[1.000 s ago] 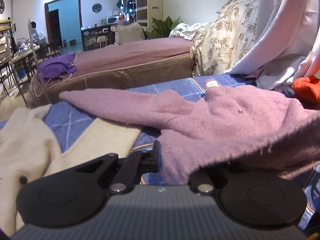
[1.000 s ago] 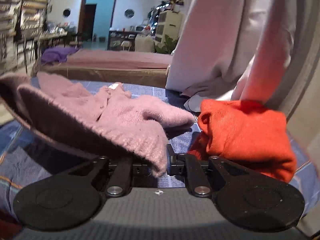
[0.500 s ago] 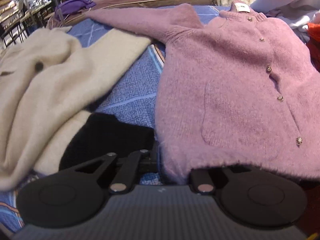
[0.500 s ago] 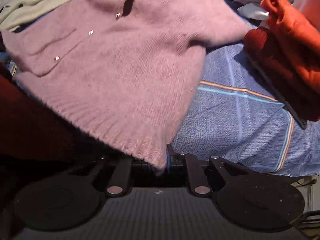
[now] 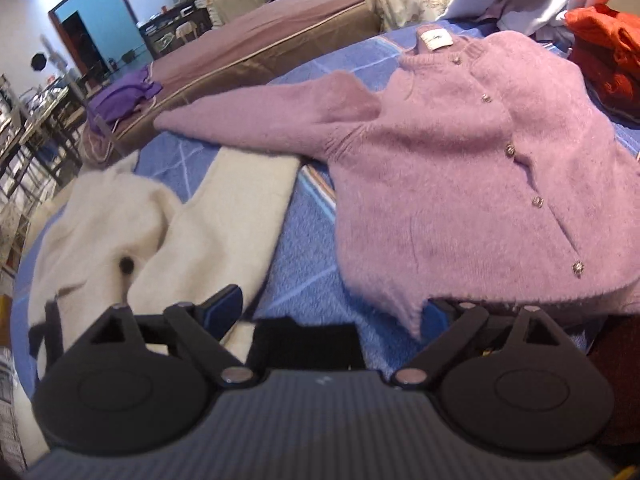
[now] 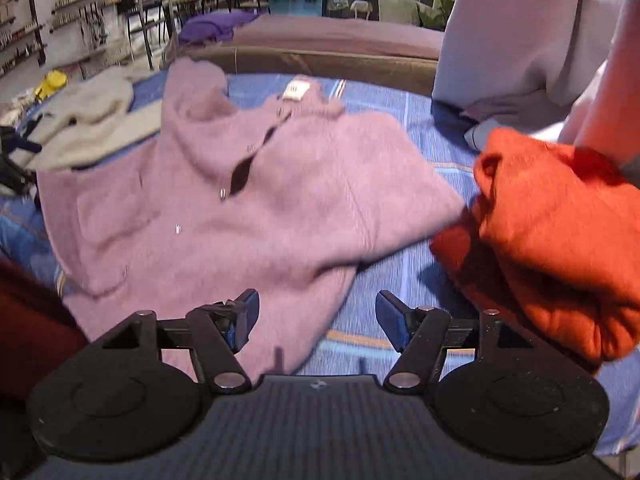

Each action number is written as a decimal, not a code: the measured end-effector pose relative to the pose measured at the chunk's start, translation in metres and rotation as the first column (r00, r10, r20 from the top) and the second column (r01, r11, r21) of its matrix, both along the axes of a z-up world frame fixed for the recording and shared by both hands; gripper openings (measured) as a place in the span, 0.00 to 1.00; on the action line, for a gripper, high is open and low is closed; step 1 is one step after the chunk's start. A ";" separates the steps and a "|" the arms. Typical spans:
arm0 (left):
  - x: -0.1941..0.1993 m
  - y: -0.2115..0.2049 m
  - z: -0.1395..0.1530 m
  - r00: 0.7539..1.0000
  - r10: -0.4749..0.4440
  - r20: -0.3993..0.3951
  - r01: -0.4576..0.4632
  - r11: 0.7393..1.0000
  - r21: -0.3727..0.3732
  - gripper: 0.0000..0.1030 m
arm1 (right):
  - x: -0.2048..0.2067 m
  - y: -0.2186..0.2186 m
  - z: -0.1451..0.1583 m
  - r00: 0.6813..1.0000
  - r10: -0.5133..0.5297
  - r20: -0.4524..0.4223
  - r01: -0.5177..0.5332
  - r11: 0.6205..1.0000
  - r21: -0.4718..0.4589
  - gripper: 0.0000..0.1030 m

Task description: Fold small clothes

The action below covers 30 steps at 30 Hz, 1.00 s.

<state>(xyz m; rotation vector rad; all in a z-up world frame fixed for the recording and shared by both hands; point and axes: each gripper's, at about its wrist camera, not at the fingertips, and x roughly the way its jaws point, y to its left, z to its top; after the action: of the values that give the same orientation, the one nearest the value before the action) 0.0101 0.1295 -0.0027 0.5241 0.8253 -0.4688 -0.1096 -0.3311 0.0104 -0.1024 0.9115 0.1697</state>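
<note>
Lying flat on the blue blanket (image 5: 304, 248), front up and buttoned, the pink cardigan (image 5: 460, 184) runs its long axis straight away from both tools, hem nearest, collar label farthest; the left gripper (image 5: 332, 306) sits at the hem's left corner with its jaws spread wide and nothing between them, the corner just touching or overlapping the right-hand finger, though the fisheye edge makes that contact hard to call; over on the other side the right gripper (image 6: 316, 316) hovers at the hem's right corner, jaws equally wide and empty, the hem (image 6: 288, 336) lying under and just ahead of its left finger; now the sleeves: the left sleeve (image 5: 256, 120) stretches out sideways, well away to the left past the cream sweater (image 5: 160, 240), so the left gripper is the nearer one for that; the right sleeve (image 6: 400, 208) reaches toward the orange garment (image 6: 560, 240), close by the right gripper, and looks to end just beside it; judging by this layout, folding the sleeves inward across the body comes next, each tool taking its own side.
</note>
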 end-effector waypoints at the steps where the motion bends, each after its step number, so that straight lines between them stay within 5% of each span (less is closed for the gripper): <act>1: -0.001 -0.006 0.006 0.999 -0.035 -0.001 0.035 0.999 0.016 0.89 | 0.017 0.004 0.003 0.999 0.027 0.039 -0.028 1.000 0.011 1.00; 5: -0.022 0.006 0.008 0.994 -0.103 -0.025 0.105 0.988 0.109 0.98 | 0.068 0.020 0.001 0.994 0.096 0.061 -0.098 0.994 0.043 1.00; 9: -0.037 0.053 -0.010 0.993 0.014 -0.119 0.006 0.986 0.166 0.98 | 0.102 0.023 -0.005 0.993 0.116 0.029 -0.118 0.990 0.079 1.00; 13: -0.010 0.055 -0.001 0.997 0.043 -0.061 -0.039 0.997 0.060 0.96 | 0.139 0.020 -0.009 0.991 0.131 -0.002 -0.130 0.987 0.097 1.00; 17: 0.050 -0.019 0.016 0.984 -0.168 0.060 0.169 0.986 -0.011 0.92 | 0.188 0.017 -0.008 0.990 0.140 -0.017 -0.137 0.985 0.107 1.00; 22: 0.152 -0.111 0.019 0.891 -0.442 0.104 0.454 0.878 -0.154 0.92 | 0.244 0.002 -0.013 0.967 0.244 -0.075 -0.236 0.966 0.103 1.00; 24: 0.188 -0.141 0.012 0.845 -0.526 0.097 0.534 0.838 -0.114 0.92 | 0.260 -0.011 -0.017 0.960 0.258 -0.105 -0.244 0.961 0.129 1.00; 26: 0.213 -0.160 0.001 0.760 -0.642 0.105 0.649 0.759 -0.052 0.92 | 0.273 -0.025 -0.019 0.963 0.244 -0.111 -0.228 0.963 0.142 1.00; 30: 0.259 -0.194 -0.039 0.707 -0.703 -0.079 0.705 0.690 0.165 0.89 | 0.295 -0.022 -0.033 0.931 0.327 -0.160 -0.318 0.945 0.082 1.00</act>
<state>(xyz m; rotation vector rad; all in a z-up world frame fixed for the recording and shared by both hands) 0.2696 -0.0643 -0.0412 1.0268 0.6518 -1.1195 0.1858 -0.3531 -0.0225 -0.1895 1.0580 0.5165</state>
